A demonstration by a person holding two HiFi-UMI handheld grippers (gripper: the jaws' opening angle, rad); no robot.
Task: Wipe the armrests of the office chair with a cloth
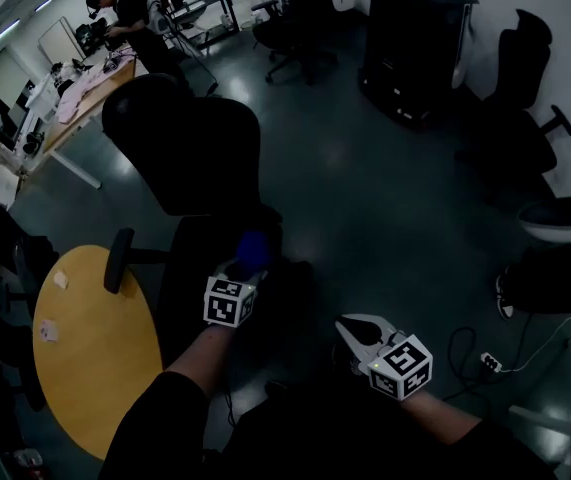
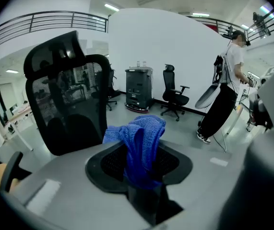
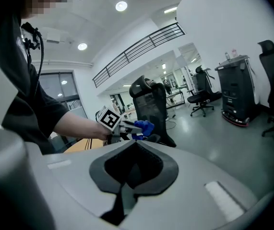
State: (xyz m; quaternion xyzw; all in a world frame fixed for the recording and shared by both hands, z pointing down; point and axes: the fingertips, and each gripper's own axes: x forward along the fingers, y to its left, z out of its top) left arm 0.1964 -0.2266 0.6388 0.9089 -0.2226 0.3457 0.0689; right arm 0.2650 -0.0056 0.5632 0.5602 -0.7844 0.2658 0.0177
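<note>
The black office chair stands in front of me, its left armrest sticking out over the yellow table. My left gripper is shut on a blue cloth at the chair's right side, where the right armrest is too dark to make out. In the left gripper view the cloth bunches up from the jaws, with the mesh backrest behind it on the left. My right gripper hangs lower right, shut and holding nothing. The right gripper view shows the cloth and the chair.
A round yellow table lies at the lower left. More black chairs and a black cabinet stand on the far right. Cables and a power strip lie on the floor. A person stands to the right of the left gripper.
</note>
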